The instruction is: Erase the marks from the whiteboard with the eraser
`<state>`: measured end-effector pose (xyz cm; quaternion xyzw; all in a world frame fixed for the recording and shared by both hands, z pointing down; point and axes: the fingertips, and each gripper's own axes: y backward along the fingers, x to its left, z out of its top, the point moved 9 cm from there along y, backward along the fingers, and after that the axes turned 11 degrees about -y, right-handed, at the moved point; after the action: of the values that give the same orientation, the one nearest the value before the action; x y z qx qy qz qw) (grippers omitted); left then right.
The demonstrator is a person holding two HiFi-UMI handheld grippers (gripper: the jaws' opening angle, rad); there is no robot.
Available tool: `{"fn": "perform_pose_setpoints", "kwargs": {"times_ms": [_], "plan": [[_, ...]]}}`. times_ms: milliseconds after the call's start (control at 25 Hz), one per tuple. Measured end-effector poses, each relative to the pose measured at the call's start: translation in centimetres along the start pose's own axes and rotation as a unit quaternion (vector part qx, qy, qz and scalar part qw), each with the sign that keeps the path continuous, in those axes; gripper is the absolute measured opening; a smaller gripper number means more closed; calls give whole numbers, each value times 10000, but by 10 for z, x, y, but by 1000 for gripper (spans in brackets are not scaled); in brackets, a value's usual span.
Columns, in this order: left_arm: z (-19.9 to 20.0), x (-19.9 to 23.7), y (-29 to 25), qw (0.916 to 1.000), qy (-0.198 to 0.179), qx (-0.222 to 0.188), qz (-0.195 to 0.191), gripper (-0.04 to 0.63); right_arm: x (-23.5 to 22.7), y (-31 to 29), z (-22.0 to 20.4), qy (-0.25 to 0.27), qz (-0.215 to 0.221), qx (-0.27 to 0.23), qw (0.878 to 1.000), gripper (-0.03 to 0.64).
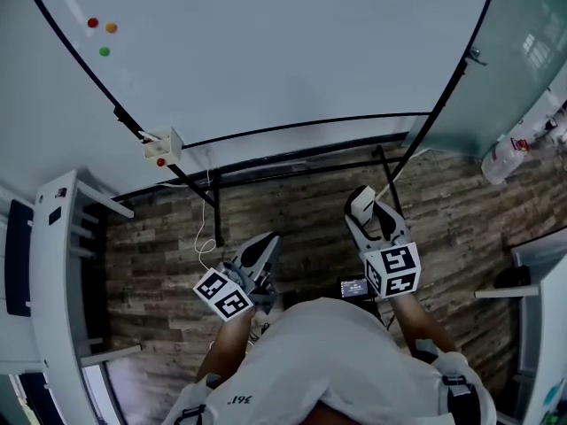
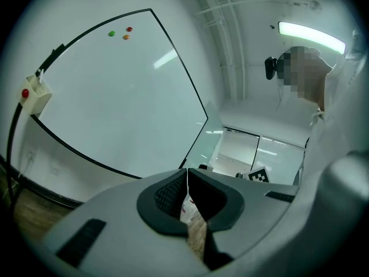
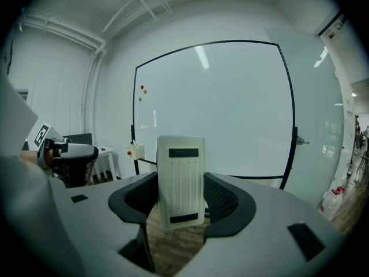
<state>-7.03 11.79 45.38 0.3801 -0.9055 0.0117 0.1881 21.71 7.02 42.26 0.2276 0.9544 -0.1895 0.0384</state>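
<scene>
The whiteboard (image 1: 283, 51) fills the top of the head view and looks clean; I see no marks on it, only three small magnets (image 1: 101, 32) in red, orange and green near its upper left. My right gripper (image 1: 361, 204) is held low in front of the board's stand, shut on a white ribbed eraser (image 3: 180, 180) that stands upright between its jaws. The left gripper (image 1: 264, 248) is beside it at the left, shut with nothing in it; its tips (image 2: 187, 175) meet. Both grippers are well short of the board (image 3: 213, 108).
A small cream box (image 1: 163, 145) with a red item hangs on the board's lower left frame. The black stand legs (image 1: 213, 211) rise from the wood floor. A white rack (image 1: 53, 264) stands left, a spray bottle (image 1: 507, 158) right by a glass wall (image 1: 523, 51).
</scene>
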Motion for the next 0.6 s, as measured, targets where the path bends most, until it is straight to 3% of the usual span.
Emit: {"fn": "perform_pose_setpoints", "kwargs": {"times_ms": [600], "plan": [[-13,-21,-28,9998,5,68,160,6,-33,-3,4,-194,382,85,9990,258]]}}
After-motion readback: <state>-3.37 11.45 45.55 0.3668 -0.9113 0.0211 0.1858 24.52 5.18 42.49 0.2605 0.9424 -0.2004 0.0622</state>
